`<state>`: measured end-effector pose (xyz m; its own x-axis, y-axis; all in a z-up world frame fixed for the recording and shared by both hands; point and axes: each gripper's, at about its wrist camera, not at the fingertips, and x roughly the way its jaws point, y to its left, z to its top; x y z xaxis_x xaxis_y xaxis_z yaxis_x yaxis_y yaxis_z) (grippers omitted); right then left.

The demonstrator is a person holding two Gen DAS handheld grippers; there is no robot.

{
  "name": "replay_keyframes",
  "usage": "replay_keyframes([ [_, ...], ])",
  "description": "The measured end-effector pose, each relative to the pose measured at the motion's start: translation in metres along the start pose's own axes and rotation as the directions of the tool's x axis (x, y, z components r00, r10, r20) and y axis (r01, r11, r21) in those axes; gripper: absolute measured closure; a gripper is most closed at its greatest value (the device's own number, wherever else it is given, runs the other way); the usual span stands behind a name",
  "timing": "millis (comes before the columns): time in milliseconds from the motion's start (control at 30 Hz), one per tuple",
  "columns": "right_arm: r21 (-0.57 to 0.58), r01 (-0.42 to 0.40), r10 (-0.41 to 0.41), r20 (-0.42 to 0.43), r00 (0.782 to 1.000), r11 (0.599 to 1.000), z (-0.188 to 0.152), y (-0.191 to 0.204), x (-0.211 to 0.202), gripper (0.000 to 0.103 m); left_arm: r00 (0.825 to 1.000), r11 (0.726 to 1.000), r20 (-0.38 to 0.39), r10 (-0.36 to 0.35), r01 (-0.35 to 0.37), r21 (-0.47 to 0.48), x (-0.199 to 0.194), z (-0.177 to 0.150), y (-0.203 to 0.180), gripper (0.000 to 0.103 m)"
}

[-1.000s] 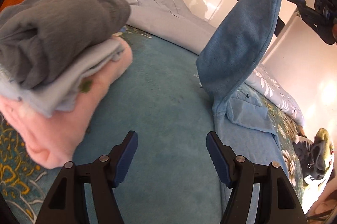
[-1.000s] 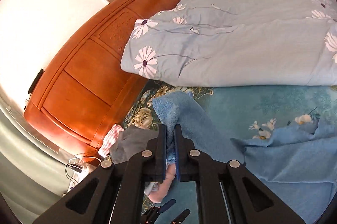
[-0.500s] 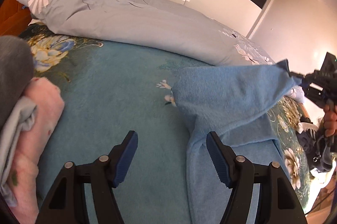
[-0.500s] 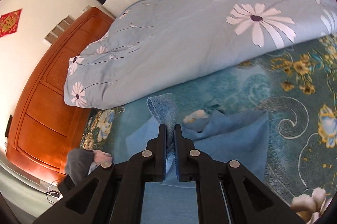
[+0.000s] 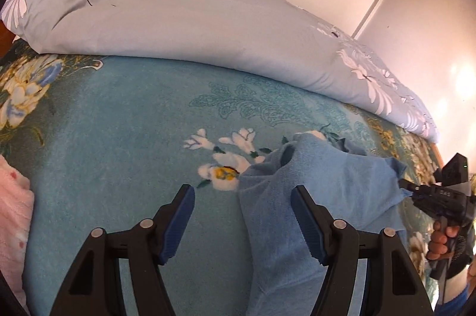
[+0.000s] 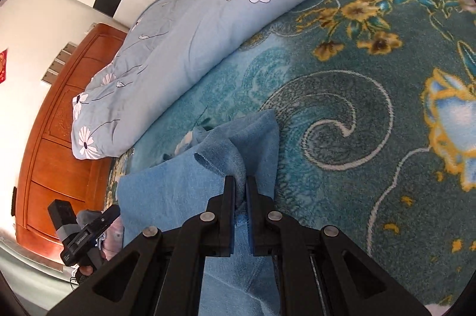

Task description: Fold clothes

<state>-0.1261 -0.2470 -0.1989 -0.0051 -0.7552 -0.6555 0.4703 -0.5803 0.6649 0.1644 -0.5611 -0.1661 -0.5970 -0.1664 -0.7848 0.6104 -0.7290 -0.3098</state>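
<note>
The right gripper point(image 6: 241, 191) pinches a corner of the blue garment point(image 6: 166, 197), which lies rumpled on the teal floral blanket point(image 6: 342, 95). The left gripper point(image 5: 242, 214) hangs wide apart, holding nothing, possibly just above the garment's edge. A folded duvet point(image 5: 178, 27) lies beyond.

The bed point(image 5: 125, 119) wears a teal floral blanket point(image 6: 342, 95). On it lie a pale blue flowered duvet point(image 5: 184, 27) along the far side, a blue garment point(image 5: 321, 185), and pink folded cloth point(image 5: 13, 214) at the left edge.
</note>
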Motion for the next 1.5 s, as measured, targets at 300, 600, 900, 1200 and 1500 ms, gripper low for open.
replay_keyframes([
  [300,-0.052,0.054,-0.056,-0.035,0.998,0.997,-0.007,-0.003,0.0,0.095,0.993,0.993,-0.044,0.108,-0.105,0.056,0.019,-0.002,0.011,0.032],
  [600,-0.162,0.155,-0.144,0.073,0.987,0.975,-0.001,0.03,-0.037,0.094,1.0,1.0,-0.004,0.024,-0.024,-0.016,0.0,-0.004,0.028,0.032],
  [900,-0.302,0.081,-0.094,-0.03,0.995,0.95,0.005,0.122,0.034,0.087,0.998,0.997,-0.067,0.022,-0.017,0.079,0.01,-0.043,0.01,0.032],
  [1200,-0.442,0.0,-0.108,-0.219,0.97,0.897,0.005,0.217,0.15,0.08,1.0,0.999,-0.013,-0.02,0.021,0.024,-0.006,-0.065,0.023,0.032],
  [1500,-0.41,-0.025,-0.138,-0.361,0.922,0.912,-0.014,0.207,0.165,0.08,0.996,0.996,0.003,-0.084,0.084,-0.011,-0.009,-0.07,0.036,0.032],
])
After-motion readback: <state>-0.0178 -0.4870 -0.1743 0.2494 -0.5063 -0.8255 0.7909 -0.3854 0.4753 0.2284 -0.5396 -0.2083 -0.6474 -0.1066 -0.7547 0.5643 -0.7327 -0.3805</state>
